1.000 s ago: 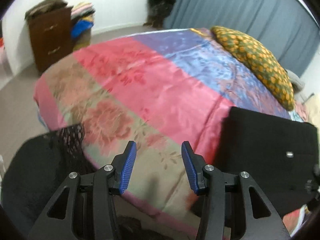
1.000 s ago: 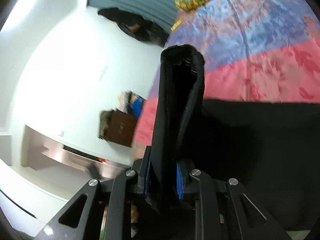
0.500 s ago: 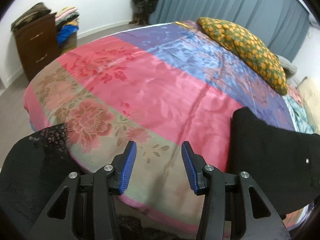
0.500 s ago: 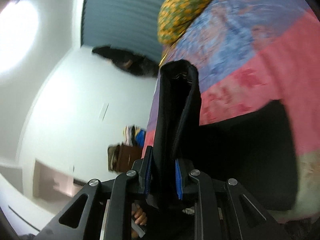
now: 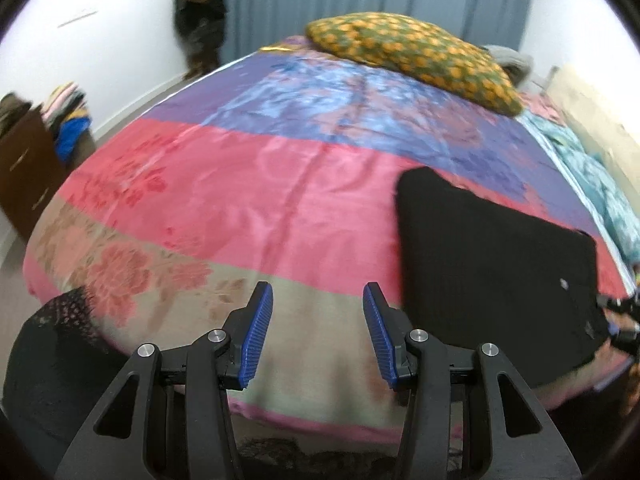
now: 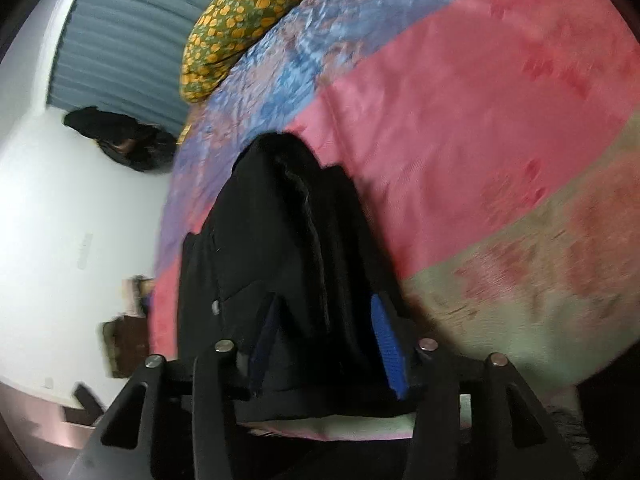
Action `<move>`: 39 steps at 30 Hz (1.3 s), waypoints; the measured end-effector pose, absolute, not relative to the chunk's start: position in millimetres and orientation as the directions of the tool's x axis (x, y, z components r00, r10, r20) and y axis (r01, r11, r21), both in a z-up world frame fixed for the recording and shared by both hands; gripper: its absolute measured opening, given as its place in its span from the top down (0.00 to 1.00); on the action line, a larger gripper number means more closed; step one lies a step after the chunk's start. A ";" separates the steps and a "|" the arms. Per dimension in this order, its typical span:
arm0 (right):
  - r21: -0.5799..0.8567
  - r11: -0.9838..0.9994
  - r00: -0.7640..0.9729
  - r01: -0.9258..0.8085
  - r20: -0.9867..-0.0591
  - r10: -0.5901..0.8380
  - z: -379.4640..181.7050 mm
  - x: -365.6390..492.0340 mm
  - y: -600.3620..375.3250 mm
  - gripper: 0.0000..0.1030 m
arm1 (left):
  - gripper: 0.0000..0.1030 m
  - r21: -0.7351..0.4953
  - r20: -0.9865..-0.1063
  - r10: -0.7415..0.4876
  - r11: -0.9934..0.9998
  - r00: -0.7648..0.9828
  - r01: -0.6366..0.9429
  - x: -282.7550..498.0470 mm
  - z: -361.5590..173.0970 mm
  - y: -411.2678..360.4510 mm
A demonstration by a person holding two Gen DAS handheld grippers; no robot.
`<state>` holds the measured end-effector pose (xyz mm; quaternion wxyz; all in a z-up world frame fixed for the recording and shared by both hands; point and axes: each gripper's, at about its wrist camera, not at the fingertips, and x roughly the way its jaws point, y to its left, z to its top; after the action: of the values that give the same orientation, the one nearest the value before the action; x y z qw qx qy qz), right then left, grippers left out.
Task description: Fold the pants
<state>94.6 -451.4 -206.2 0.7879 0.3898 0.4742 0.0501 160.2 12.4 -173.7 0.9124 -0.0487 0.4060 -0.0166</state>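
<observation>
The black pants (image 5: 496, 264) lie folded on the right part of the bed, near its front edge. My left gripper (image 5: 318, 336) is open and empty above the beige front band of the bedspread, left of the pants. In the right wrist view my right gripper (image 6: 328, 340) is open, its blue pads (image 6: 386, 344) spread on either side of the pants (image 6: 280, 232), whose folded edge lies loose between them. The right gripper's tip also shows in the left wrist view at the far right edge.
The bed carries a striped floral bedspread (image 5: 256, 200) in pink, blue and beige. A yellow-dotted green pillow (image 5: 412, 56) lies at the head. A brown drawer chest (image 5: 24, 168) with stacked clothes stands at the left. Black lace fabric (image 5: 56, 344) hangs at the front left.
My right gripper has opened and let go of the pants' folded edge, which it held upright before; the pants now rest on the bed. My left gripper stayed open and swung right.
</observation>
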 end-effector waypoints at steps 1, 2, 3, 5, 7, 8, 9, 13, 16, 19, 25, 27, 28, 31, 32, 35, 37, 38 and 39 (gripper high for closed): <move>0.626 0.724 0.556 0.289 -0.725 0.406 -196.0 92.5 -453.0 0.52 | 0.53 -0.109 -0.734 -0.091 0.994 0.673 0.016 158.2 -170.5 5.0; 0.601 0.751 0.582 0.273 -0.725 0.369 -181.9 89.0 -451.5 0.52 | 0.52 -0.115 -0.727 -0.115 0.992 0.677 0.045 156.7 -167.2 -4.0; 0.591 0.767 0.609 0.249 -0.712 0.351 -171.4 90.5 -448.5 0.52 | 0.52 -0.118 -0.723 -0.133 0.991 0.678 0.069 156.4 -164.8 -11.7; 0.578 0.799 0.647 0.167 -0.676 0.354 -148.1 88.6 -434.5 0.52 | 0.52 -0.115 -0.718 -0.173 0.985 0.674 0.130 156.9 -162.3 -31.9; 0.561 0.826 0.657 0.058 -0.644 0.392 -132.6 86.0 -412.2 0.52 | 0.52 -0.100 -0.724 -0.205 0.976 0.659 0.195 157.2 -165.0 -54.9; 0.550 0.835 0.651 0.017 -0.640 0.408 -130.4 82.8 -402.8 0.52 | 0.51 -0.095 -0.731 -0.218 0.971 0.647 0.220 157.2 -167.6 -63.2; 0.535 0.845 0.640 -0.018 -0.643 0.420 -131.9 80.0 -393.1 0.52 | 0.51 -0.088 -0.743 -0.229 0.965 0.629 0.248 156.9 -172.6 -72.6; 0.425 0.905 0.498 0.000 -0.785 0.368 -186.9 84.0 -370.0 0.57 | 0.50 0.010 -0.813 -0.188 0.942 0.552 0.336 152.8 -203.5 -100.9; 0.463 0.886 0.515 0.027 -0.766 0.385 -189.1 76.9 -381.4 0.62 | 0.50 0.042 -0.801 -0.191 0.927 0.568 0.372 143.5 -195.4 -103.8; 0.441 0.896 0.525 0.045 -0.774 0.355 -167.0 92.9 -383.9 0.62 | 0.47 -0.052 -0.781 -0.246 0.941 0.574 0.333 148.3 -179.9 -92.4; 0.421 0.907 0.602 -0.017 -0.720 0.345 -129.0 148.4 -386.1 0.61 | 0.42 -0.027 -0.797 -0.214 0.947 0.565 0.320 159.7 -188.2 -103.5; 0.377 0.926 0.564 0.012 -0.767 0.306 -144.6 168.6 -386.5 0.61 | 0.42 0.009 -0.821 -0.185 0.942 0.540 0.337 157.4 -200.4 -108.7; 0.360 0.932 0.523 0.033 -0.801 0.291 -159.5 181.5 -384.8 0.62 | 0.41 0.028 -0.815 -0.178 0.938 0.551 0.345 153.4 -201.8 -110.0; 0.404 0.912 0.477 0.075 -0.817 0.323 -189.1 189.6 -394.9 0.66 | 0.39 0.051 -0.808 -0.173 0.932 0.563 0.360 145.1 -197.4 -110.0; 0.403 0.912 0.491 0.079 -0.811 0.316 -184.2 184.9 -395.7 0.66 | 0.38 0.037 -0.809 -0.180 0.934 0.559 0.355 145.4 -195.4 -107.8; 0.359 0.929 0.519 0.095 -0.814 0.262 -168.6 165.4 -392.8 0.65 | 0.38 -0.025 -0.813 -0.204 0.948 0.545 0.318 149.0 -191.4 -99.7; 0.357 0.930 0.562 0.090 -0.789 0.248 -151.6 142.5 -388.7 0.63 | 0.38 -0.038 -0.816 -0.201 0.954 0.542 0.296 151.0 -189.0 -97.8; 0.344 0.935 0.593 0.089 -0.772 0.228 -142.2 125.0 -385.9 0.60 | 0.37 -0.036 -0.816 -0.195 0.956 0.544 0.290 151.1 -187.9 -98.0; 0.332 0.940 0.612 0.080 -0.761 0.216 -138.0 111.0 -382.3 0.58 | 0.36 -0.032 -0.815 -0.189 0.959 0.547 0.283 152.1 -186.9 -98.6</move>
<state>111.0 -382.3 -138.0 0.8816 0.1689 0.4390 0.0386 152.1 -98.6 -186.9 0.8781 0.0517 0.4563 -0.1344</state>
